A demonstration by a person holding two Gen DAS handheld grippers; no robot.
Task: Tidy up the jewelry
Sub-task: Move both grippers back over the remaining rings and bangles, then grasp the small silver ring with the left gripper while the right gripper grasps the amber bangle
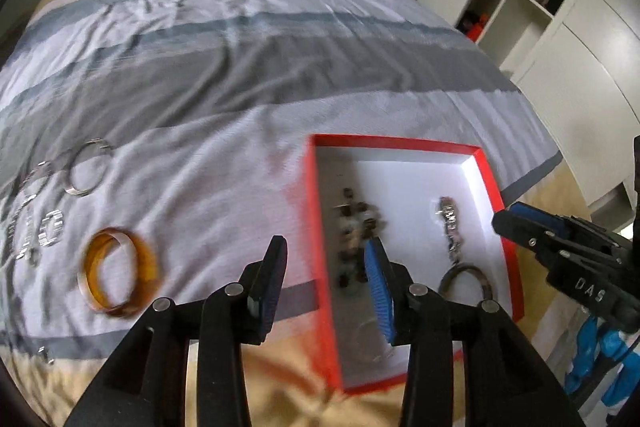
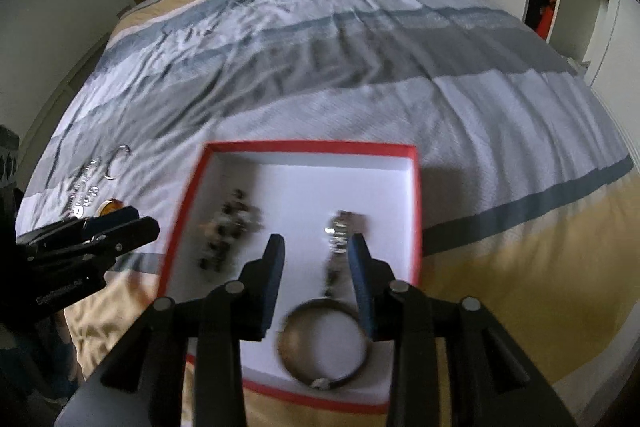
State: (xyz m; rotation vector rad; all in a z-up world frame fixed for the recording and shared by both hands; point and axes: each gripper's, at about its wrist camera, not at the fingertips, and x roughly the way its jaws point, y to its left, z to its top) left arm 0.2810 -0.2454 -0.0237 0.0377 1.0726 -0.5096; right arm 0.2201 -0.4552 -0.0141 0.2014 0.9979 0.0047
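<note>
The jewelry is split between two places: some pieces lie inside a red box [image 1: 476, 155] with a white floor, the rest loose on the striped bedspread [image 1: 224, 75].

From the left wrist view, my left gripper [image 1: 326, 283] hangs over the box's near-left wall, its fingers parted with nothing between them. Inside the box I see a dark beaded bracelet [image 1: 356, 231], a silvery chain [image 1: 450, 223] and a dark bangle [image 1: 466, 281], all blurred. Out on the bedspread to the left lie an amber bangle [image 1: 120, 273], a thin silver ring-shaped bangle [image 1: 89, 165] and some sparkly silver pieces [image 1: 38, 223] I cannot make out well. The right gripper [image 1: 528, 229] shows at the right edge, outside the box's wall.

From the right wrist view, my right gripper [image 2: 316, 279] stands over the box's near half, fingers apart and empty; the dark bangle [image 2: 322, 337] lies flat on the white floor below them, with the chain [image 2: 340, 235] stretching away from it.

My worry is the soft bedspread. I judge that pressing down for the amber bangle could sink it into the fabric, so the fingers pinch cloth instead. The thin silver pieces look slippery and easy to drop short of the box. Bumping the light box wall could also shift it.
</note>
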